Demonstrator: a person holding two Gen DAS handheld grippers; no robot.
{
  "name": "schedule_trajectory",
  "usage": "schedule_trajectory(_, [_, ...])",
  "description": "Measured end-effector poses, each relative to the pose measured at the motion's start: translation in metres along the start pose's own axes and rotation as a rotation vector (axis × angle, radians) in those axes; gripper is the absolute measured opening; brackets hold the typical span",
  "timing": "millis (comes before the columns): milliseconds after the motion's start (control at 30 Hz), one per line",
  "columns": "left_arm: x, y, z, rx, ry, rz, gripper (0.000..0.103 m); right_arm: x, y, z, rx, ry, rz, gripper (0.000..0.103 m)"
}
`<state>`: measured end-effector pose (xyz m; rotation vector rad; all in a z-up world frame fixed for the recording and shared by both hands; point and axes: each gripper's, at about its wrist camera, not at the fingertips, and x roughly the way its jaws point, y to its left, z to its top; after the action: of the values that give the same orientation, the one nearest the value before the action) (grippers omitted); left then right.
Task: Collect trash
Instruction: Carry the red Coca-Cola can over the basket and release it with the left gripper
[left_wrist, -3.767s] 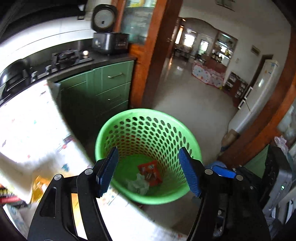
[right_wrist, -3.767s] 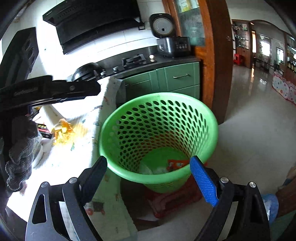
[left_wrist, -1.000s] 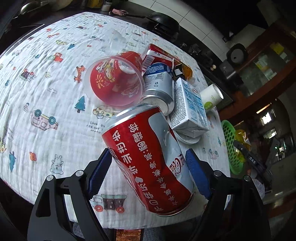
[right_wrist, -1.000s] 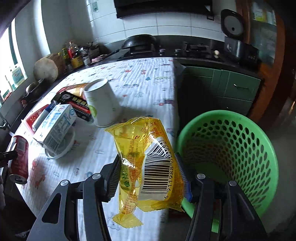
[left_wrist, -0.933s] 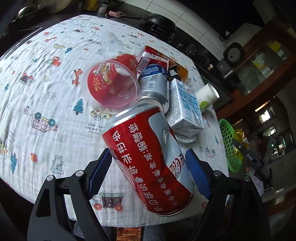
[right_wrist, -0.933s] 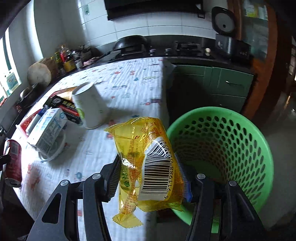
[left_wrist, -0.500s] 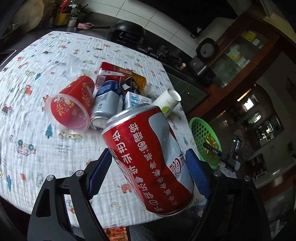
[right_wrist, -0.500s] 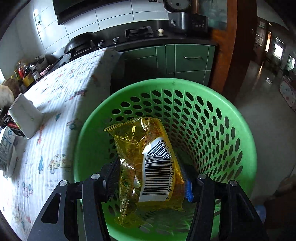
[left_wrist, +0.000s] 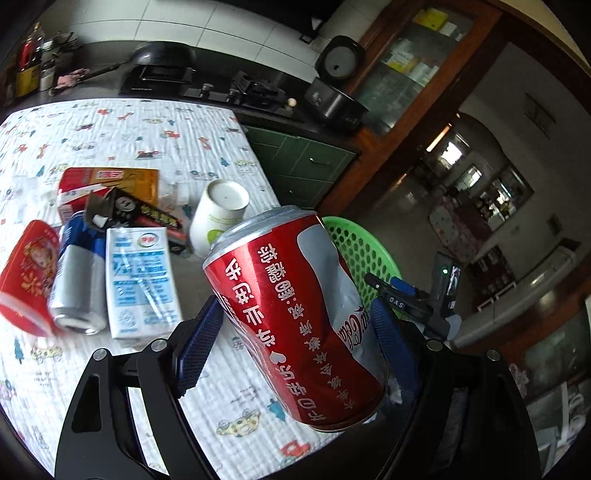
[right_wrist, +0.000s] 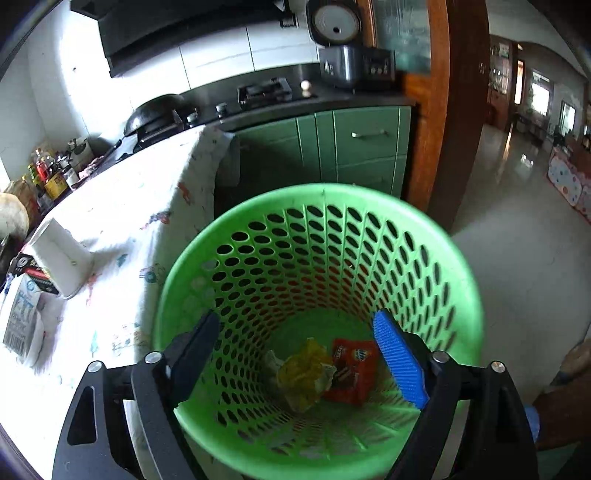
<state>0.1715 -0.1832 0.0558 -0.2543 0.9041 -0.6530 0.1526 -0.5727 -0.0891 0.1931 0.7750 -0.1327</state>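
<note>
My left gripper (left_wrist: 295, 343) is shut on a dented red cola can (left_wrist: 295, 317) and holds it above the table's near edge. Behind the can the green basket (left_wrist: 360, 251) shows, with the right gripper (left_wrist: 402, 295) over it. In the right wrist view my right gripper (right_wrist: 295, 350) hangs over the green basket (right_wrist: 458, 266), its jaws opening with nothing between them. A yellow wrapper (right_wrist: 304, 373) lies on the basket's bottom beside a red wrapper (right_wrist: 351, 369) and some white crumpled paper (right_wrist: 271, 360).
On the printed tablecloth (left_wrist: 155, 147) lie a milk carton (left_wrist: 140, 280), a blue can (left_wrist: 75, 277), a red cup (left_wrist: 26, 273), a white paper cup (left_wrist: 219, 214), a black packet (left_wrist: 144, 214) and a red-orange box (left_wrist: 107, 181). Green cabinets (right_wrist: 332, 147) and a stove counter stand behind.
The right gripper opened over the basket and the yellow wrapper dropped to its bottom. The left gripper rose and swung with the can toward the basket side of the table.
</note>
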Motion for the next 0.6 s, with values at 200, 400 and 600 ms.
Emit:
schedule_trajectory(200, [0.056, -0.032, 0.021, 0.077, 0.067, -0.054, 0.080, -0.036, -0.004, -0.016, -0.024, -0.041, -0.027, 0.086])
schedule_trajectory(400, [0.114, -0.070, 0.041, 0.140, 0.130, -0.114, 0.080, -0.065, -0.015, -0.040, -0.015, -0.083, -0.075, 0.087])
schedule_trajectory(600, [0.176, -0.099, 0.053, 0.173, 0.198, -0.126, 0.080, -0.081, -0.028, -0.061, 0.031, -0.105, -0.084, 0.087])
